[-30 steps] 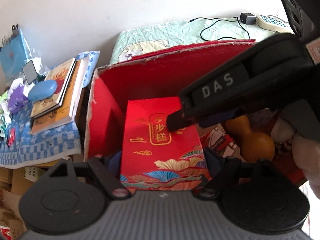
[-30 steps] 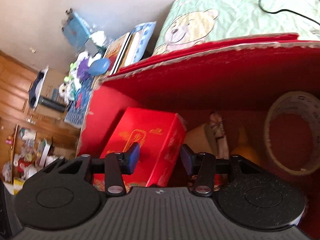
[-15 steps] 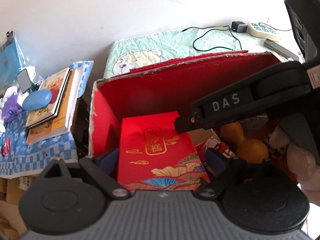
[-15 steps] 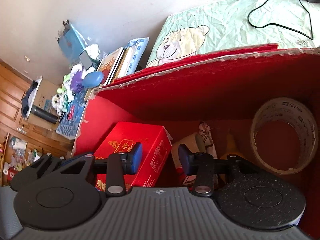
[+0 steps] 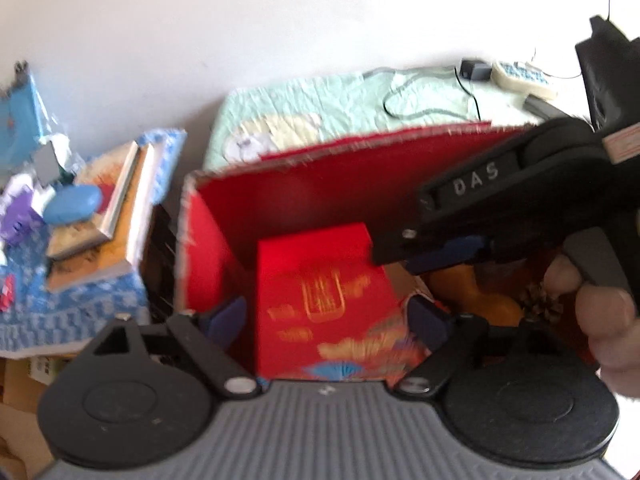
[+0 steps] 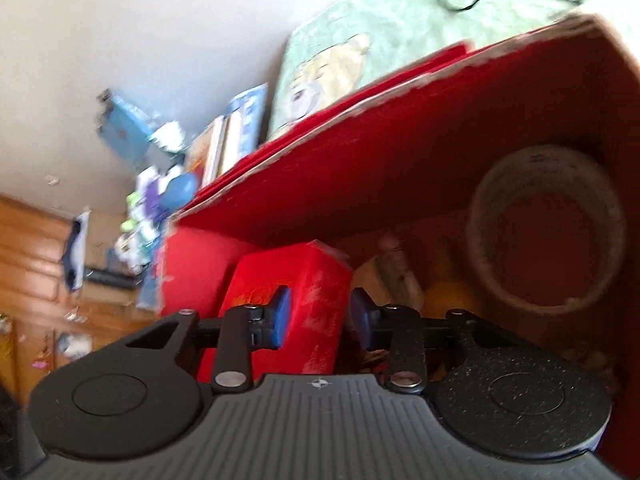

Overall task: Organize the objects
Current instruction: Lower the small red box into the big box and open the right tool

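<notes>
Left gripper (image 5: 326,322) nearest, fingers spread wide to either side of the red gift box (image 5: 324,300). Blue pads (image 5: 226,316) stand just off the box's sides with a gap showing on the left; not gripping.

Right gripper (image 6: 318,316) comes in from the right, black body lettered "DAS". Its blue pads (image 6: 280,312) sit partly apart, straddling a corner of the same box. Frames are blurred; whether the pads touch the cardboard cannot be told. A person's hand (image 5: 600,320) wraps the right handle.

The gift box, gold characters and a fan pattern on its face, stands inside the big red carton (image 5: 312,196), against the carton's left wall.

Right of it in the carton: a tan gourd (image 5: 480,300), partly hidden behind the right gripper. Further right, against the carton's right end, a large tape roll (image 6: 548,232) on its edge, hole facing out. Something pale (image 6: 396,268) sits between box and gourd; too blurred to name.

Beyond the carton's torn back rim, a pale green cloth with a bear print (image 5: 320,116). On it a black cable (image 5: 432,100), an adapter (image 5: 474,70) and a white keypad device (image 5: 520,76).

Off to the left, a stack of books (image 5: 104,220) on blue checked cloth (image 5: 72,308), a blue oval case (image 5: 72,204) on top. White wall (image 5: 240,20) behind.
</notes>
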`<action>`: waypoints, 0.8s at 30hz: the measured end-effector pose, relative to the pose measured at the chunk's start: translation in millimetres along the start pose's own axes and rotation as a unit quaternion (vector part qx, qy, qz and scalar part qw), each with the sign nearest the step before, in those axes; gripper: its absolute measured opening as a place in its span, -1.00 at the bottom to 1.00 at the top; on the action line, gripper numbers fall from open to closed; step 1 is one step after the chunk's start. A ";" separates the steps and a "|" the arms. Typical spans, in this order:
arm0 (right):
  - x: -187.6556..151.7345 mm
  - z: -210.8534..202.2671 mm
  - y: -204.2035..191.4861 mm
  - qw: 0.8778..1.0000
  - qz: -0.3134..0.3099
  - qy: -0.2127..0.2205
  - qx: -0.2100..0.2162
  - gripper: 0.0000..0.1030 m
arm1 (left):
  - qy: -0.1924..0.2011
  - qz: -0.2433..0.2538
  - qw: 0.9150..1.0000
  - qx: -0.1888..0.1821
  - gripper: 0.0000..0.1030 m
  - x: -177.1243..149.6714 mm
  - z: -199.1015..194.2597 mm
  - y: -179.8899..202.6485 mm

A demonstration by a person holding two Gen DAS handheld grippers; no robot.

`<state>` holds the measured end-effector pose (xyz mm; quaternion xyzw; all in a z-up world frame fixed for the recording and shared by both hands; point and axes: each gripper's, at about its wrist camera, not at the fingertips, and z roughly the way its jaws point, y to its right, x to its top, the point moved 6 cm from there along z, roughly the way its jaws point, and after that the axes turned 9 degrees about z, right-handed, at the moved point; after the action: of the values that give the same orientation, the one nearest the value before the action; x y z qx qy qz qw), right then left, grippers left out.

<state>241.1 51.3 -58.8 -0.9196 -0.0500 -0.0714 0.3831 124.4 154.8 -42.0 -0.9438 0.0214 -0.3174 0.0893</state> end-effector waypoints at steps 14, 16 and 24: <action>-11.0 10.0 -26.5 0.993 -0.086 -0.005 -0.082 -0.49 | 0.000 -0.015 1.000 0.005 0.72 -6.6 -7.1 -9.0; -12.5 11.7 -27.8 0.995 -0.074 -0.019 -0.065 -0.49 | 0.002 -0.020 1.000 0.004 0.71 -7.4 -8.9 -10.3; -15.3 37.5 -14.9 0.990 0.116 -0.080 -0.020 -0.35 | 0.012 -0.024 1.000 -0.005 0.71 -11.0 -22.3 -10.6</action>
<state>227.2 87.9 -77.1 -0.9293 0.0280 0.0462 0.3654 102.0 162.8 -29.1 -0.9406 0.0016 -0.3309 0.0762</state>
